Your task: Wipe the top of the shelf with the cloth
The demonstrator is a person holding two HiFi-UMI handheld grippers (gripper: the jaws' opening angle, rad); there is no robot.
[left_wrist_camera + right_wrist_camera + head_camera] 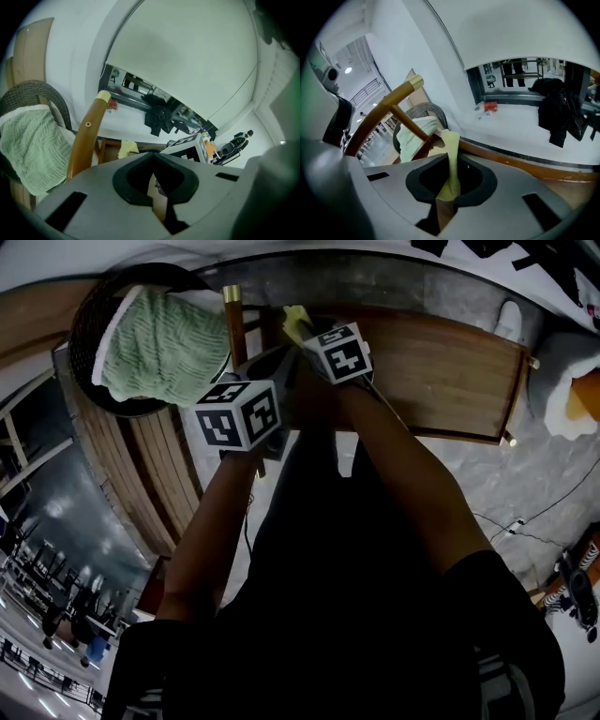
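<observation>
Pinching the yellow cloth point(451, 161) between its clenched jaws, the right gripper point(449, 190) works at the left end of the wooden shelf point(441, 371). The cloth's free end reaches toward the corner beside the brass-capped post point(232, 298). The left gripper point(152, 157) hangs just beside it, jaws together with nothing between them. This looks like the wiping step, at one end of a stroke. The next move probably calls for pressing the cloth flat and drawing it rightward along the bare board, staying clear of the post and the basket point(89, 329) with its green towel.
</observation>
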